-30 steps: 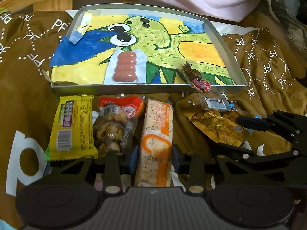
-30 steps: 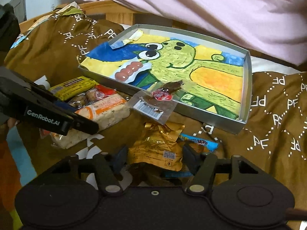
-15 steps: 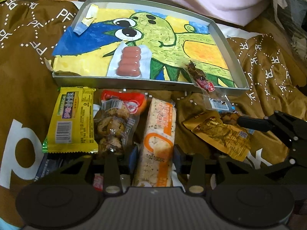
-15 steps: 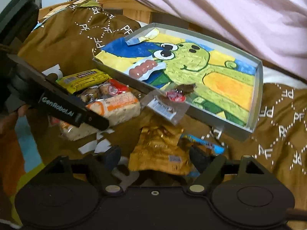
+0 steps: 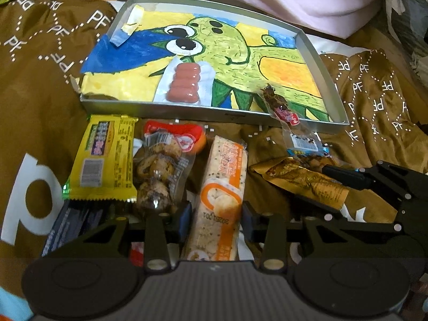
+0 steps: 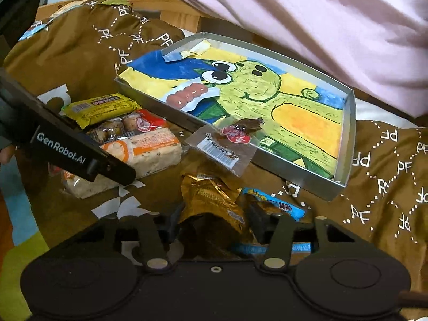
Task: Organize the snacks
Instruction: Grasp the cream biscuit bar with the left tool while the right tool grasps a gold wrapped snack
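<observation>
A metal tray with a green cartoon drawing holds a sausage pack; a clear dark-snack packet lies over its front rim. My left gripper is shut on the orange-and-white cracker pack. My right gripper is closed around the gold foil snack, its jaws against the sides. In the right wrist view the tray rim, sausage pack, cracker pack and clear packet show too. The left gripper's finger crosses that view.
A yellow snack bar, a clear bag of cookies and a dark blue packet lie on the brown cloth left of my left gripper. A blue-wrapped snack lies beside the gold one. Pink bedding lies behind the tray.
Both grippers have moved closer to the snacks and tray. The right jaws have narrowed onto the gold foil snack. The left stays on the cracker pack.
</observation>
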The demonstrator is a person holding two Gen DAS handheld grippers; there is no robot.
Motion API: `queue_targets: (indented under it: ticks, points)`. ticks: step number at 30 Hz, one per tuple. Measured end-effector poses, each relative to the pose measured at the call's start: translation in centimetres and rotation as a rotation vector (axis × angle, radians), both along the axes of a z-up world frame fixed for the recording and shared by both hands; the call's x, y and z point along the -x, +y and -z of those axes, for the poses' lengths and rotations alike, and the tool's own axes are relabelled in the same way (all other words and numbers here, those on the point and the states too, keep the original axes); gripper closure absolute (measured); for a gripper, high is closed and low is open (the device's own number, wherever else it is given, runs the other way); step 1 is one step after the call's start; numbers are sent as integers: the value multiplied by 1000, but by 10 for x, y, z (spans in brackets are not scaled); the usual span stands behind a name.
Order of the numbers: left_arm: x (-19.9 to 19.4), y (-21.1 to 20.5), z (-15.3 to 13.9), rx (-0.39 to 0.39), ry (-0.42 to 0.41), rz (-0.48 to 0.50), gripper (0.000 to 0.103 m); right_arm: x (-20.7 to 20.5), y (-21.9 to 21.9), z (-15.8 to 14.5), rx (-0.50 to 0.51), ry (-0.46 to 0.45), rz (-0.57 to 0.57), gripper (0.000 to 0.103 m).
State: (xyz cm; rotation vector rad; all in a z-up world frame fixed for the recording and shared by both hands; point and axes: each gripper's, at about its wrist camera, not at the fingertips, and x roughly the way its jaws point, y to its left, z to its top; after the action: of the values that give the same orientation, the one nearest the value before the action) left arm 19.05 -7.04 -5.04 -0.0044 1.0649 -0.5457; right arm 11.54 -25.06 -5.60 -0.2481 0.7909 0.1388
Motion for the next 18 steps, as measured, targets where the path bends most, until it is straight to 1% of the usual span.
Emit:
queue_targets:
  ticks: [3, 5, 6, 7, 8, 14, 16, 18]
  points:
    - [2, 2, -1, 11, 25, -14, 60, 3, 1, -1, 11, -8, -8, 53]
    - [3, 5, -2, 19, 37, -24, 60, 6, 4, 0, 38, -20, -21, 53]
    - [4, 6, -2, 22, 40, -27, 60, 7, 6, 0, 55, -26, -33, 52]
    - [4, 6, -2, 26, 43, -30, 60, 8, 8, 2, 65, -28, -47, 47]
    - [4, 7, -1, 28, 45, -32, 60, 9, 9, 3, 72, -30, -59, 44]
    - [3, 4, 2, 15, 44, -23, 60, 12, 19, 11, 161, -64, -105, 42]
    - [4, 2, 2, 4, 42, -17, 60, 10, 19, 12, 152, -55, -106, 43]
    - [4, 1, 2, -7, 37, -9, 60, 8, 16, 11, 104, -34, -100, 48]
